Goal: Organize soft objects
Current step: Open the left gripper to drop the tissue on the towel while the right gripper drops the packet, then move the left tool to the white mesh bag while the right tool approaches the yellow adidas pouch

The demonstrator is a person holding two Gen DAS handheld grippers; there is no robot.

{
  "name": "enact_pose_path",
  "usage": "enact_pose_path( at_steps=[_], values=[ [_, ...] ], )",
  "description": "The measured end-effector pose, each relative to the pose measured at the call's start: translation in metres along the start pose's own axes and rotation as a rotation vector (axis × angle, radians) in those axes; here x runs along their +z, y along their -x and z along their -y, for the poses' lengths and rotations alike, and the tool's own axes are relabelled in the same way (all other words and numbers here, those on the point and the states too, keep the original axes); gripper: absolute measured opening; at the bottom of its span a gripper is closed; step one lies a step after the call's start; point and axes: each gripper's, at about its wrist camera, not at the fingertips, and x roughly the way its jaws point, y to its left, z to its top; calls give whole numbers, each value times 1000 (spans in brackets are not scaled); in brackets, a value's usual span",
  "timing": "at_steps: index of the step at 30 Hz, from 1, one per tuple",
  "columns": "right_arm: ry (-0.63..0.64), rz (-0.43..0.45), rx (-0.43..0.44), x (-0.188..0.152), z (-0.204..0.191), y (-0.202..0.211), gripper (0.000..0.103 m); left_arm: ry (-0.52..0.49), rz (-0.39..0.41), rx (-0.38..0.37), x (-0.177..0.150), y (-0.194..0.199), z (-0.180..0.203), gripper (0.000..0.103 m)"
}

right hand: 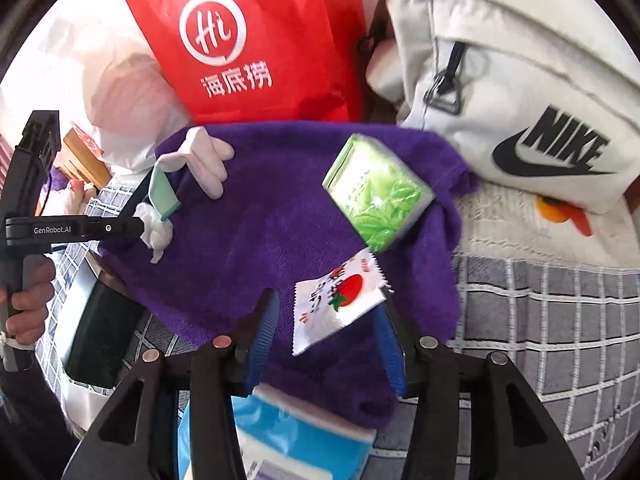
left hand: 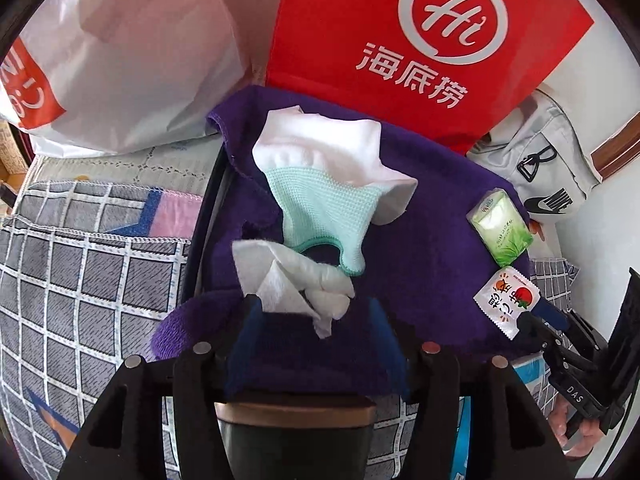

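Both grippers stand open over the purple towel: the left gripper by a crumpled tissue, the right gripper around a sachet, not pressing it.

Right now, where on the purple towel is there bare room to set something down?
The purple fleece towel is bare in its middle, between the crumpled white tissue and the green tissue pack. It is crowded at the white-and-mint sock and around the tomato-print sachet.

We see a bed with a grey checked cover, a white wall, maybe daylight
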Motion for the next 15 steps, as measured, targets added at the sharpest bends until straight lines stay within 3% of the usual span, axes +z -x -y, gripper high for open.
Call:
enact_pose_path(
  at_steps=[8,15],
  values=[
    [-10,62,-72,-14,-10,44,50,1,38,10,-17,37,-2,58],
    [-14,144,-56,-46,-31,97,50,-21,147,15,-50,84,4,58]
  ],
)
